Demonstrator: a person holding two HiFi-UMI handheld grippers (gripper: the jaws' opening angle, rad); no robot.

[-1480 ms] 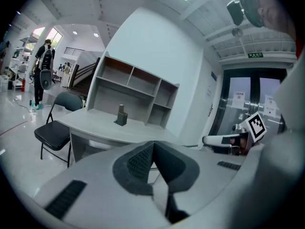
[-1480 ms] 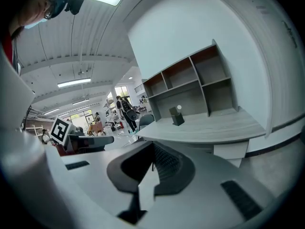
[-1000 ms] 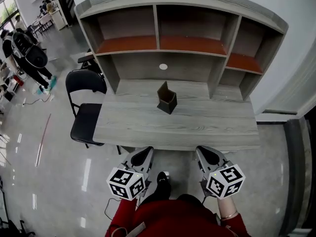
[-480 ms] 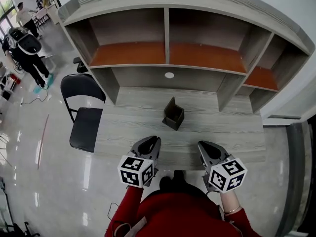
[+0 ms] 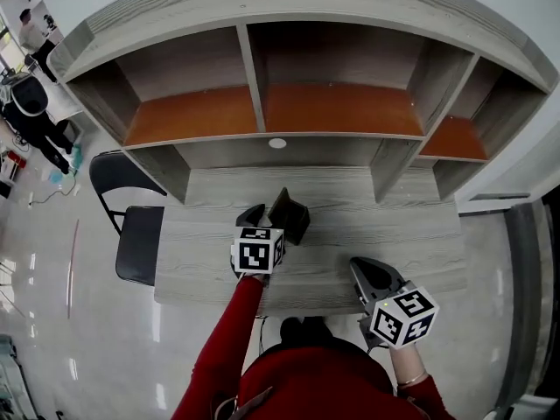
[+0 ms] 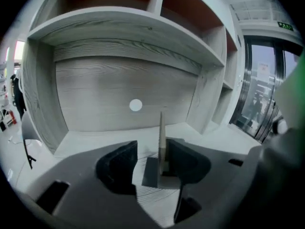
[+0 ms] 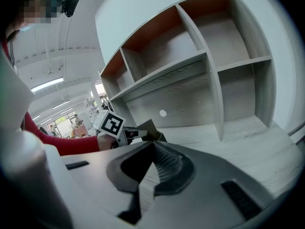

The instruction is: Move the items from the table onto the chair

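Note:
A small dark open-topped box (image 5: 293,217) with one tall back wall stands in the middle of the grey wooden desk (image 5: 385,226). My left gripper (image 5: 267,215) has reached out to it. In the left gripper view the jaws have just been opening, and the box's thin upright wall (image 6: 161,137) stands between them, close to the right-hand jaw, so my left gripper (image 6: 153,159) is open. My right gripper (image 5: 367,268) hangs over the desk's front edge, right of the box, its fingertips met and nothing held (image 7: 152,146). The black chair (image 5: 138,243) stands at the desk's left end.
A grey hutch (image 5: 262,77) with orange-lined shelves rises along the back of the desk; its compartments hold nothing. A round white cable hole (image 5: 277,143) marks its back panel. People (image 5: 31,112) stand far off on the glossy floor at the left.
My left gripper has gone forward from the desk's front edge to the box and its jaws have opened. The right gripper has come forward a little. The desk and hutch look nearer.

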